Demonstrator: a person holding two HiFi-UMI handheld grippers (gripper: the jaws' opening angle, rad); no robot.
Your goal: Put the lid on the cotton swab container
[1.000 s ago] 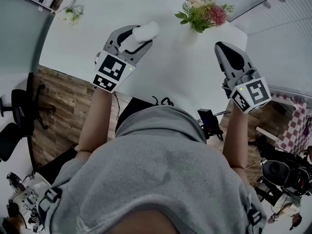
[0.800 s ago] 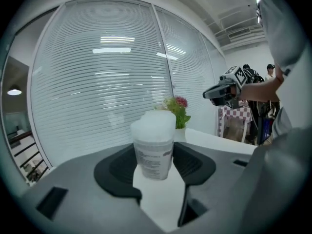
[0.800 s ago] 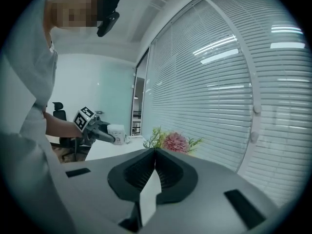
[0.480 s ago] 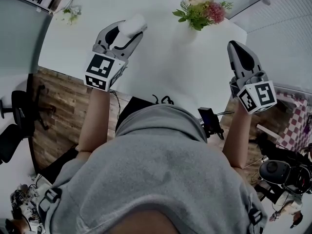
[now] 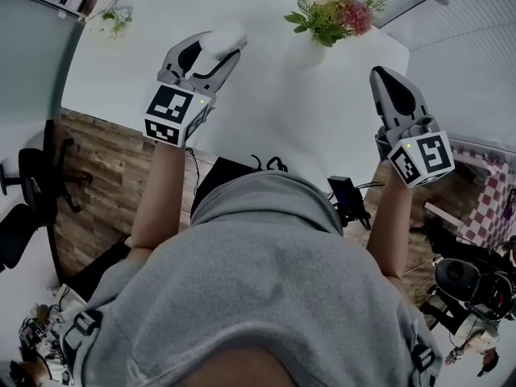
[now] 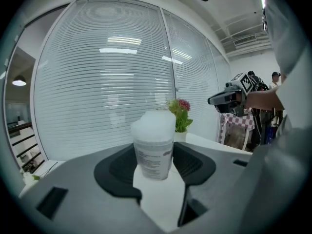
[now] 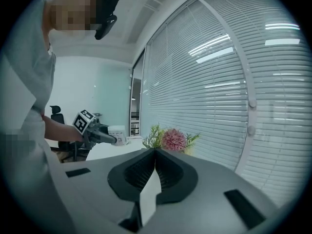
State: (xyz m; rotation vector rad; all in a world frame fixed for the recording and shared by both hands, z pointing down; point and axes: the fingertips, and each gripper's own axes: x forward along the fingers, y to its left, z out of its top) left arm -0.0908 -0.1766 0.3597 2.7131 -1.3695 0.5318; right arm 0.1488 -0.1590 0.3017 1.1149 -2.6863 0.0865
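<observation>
The left tool [image 5: 211,51] is closed on the cotton swab container [image 6: 154,150]. Its two dark pads press on the left and right sides of the clear, labelled body. The container stands upright between them, and its top is white and rounded. It is in the left half of the white surface [image 5: 282,111], about midway between the near edge and the far edge. The bottom of the container is hard to see against the white, so I cannot tell whether it rests on the surface or hangs just above it.

The right tool [image 5: 380,77] is at the right edge of the surface, well apart from the container. Its jaws are closed together at the tips and nothing is between them. It points toward the far edge.

A vase of flowers [image 5: 332,14], pink with green leaves, stands near the far edge, between the two tools but further back. Window blinds [image 6: 107,82] are behind the surface. The grey top [image 5: 266,280] of the person fills the lower part of the head view.
</observation>
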